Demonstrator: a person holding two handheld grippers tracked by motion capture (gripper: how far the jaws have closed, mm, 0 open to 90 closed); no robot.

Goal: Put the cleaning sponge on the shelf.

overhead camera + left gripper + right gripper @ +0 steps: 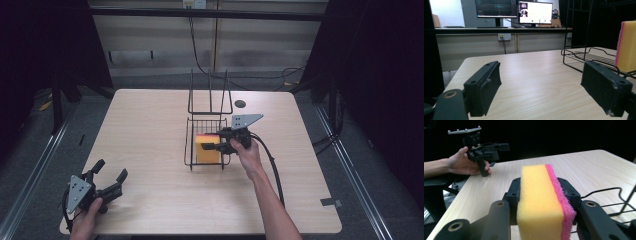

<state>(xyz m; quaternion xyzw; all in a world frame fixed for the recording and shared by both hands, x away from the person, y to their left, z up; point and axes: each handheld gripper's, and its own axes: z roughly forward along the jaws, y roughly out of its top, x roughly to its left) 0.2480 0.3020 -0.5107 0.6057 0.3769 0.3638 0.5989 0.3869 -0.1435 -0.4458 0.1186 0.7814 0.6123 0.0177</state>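
From above I see my right gripper reaching over the black wire dish rack that stands near the middle of the light wooden table. Its jaws are clamped on a yellow sponge block with a pink scouring layer, one jaw on the yellow face and one on the pink. In the right gripper view the sponge stands upright between the jaws, and a black wire of the rack curves past on the right. I cannot tell from above whether the sponge touches the rack floor or hangs just over it.

The rack's tall wire uprights rise on its far side, and a small dark round disc lies on the table just beyond them.

My left gripper sits at the near left corner of the table, well apart from the rack, jaws spread wide with bare tabletop between them. Its own view looks across the table to the rack and sponge at the right edge, with two lit monitors on a desk beyond. A power socket with a hanging cable is mounted under that desk.
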